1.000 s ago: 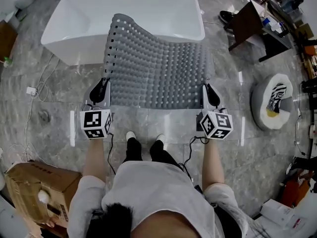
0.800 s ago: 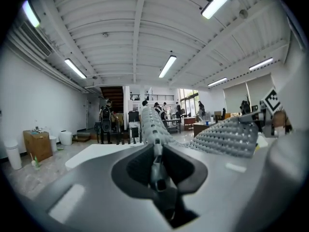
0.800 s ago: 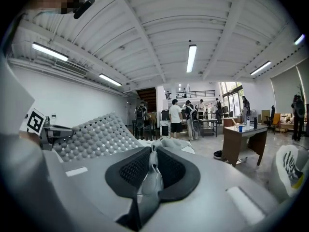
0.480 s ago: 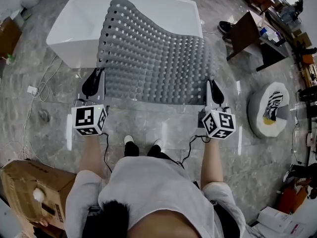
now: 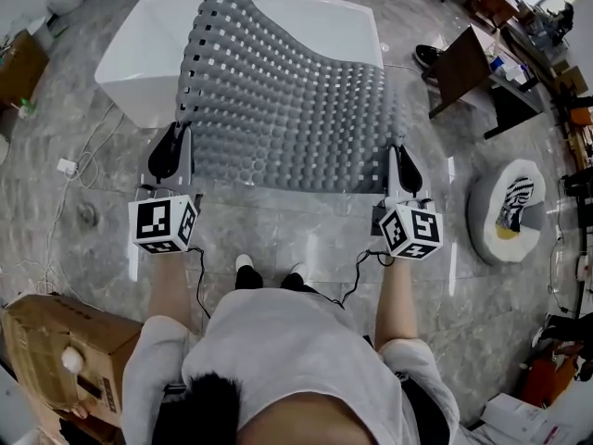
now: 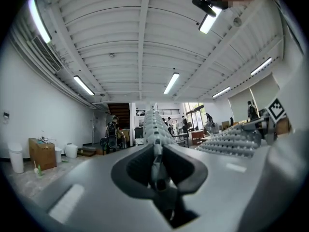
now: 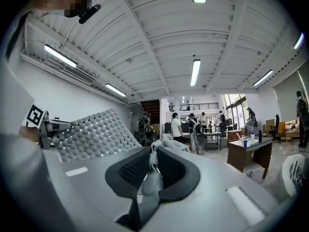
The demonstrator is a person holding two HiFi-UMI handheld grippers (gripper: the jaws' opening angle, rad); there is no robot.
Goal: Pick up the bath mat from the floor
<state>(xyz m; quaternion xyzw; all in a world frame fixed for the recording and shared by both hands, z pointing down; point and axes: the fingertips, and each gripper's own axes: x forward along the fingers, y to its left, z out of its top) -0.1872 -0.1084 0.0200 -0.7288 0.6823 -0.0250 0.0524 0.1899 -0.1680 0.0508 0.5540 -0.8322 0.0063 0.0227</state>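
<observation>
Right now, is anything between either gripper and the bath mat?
Nothing visible. The left gripper and right gripper are each shut on the bath mat itself, one at each near corner, with its edge pinched between the jaws in both gripper views. The mat spreads between them, overlapping the bathtub in the head view.

Bathtub [image 5: 139, 54], cardboard box [image 5: 56, 346] on marble floor [image 5: 306, 225]
</observation>
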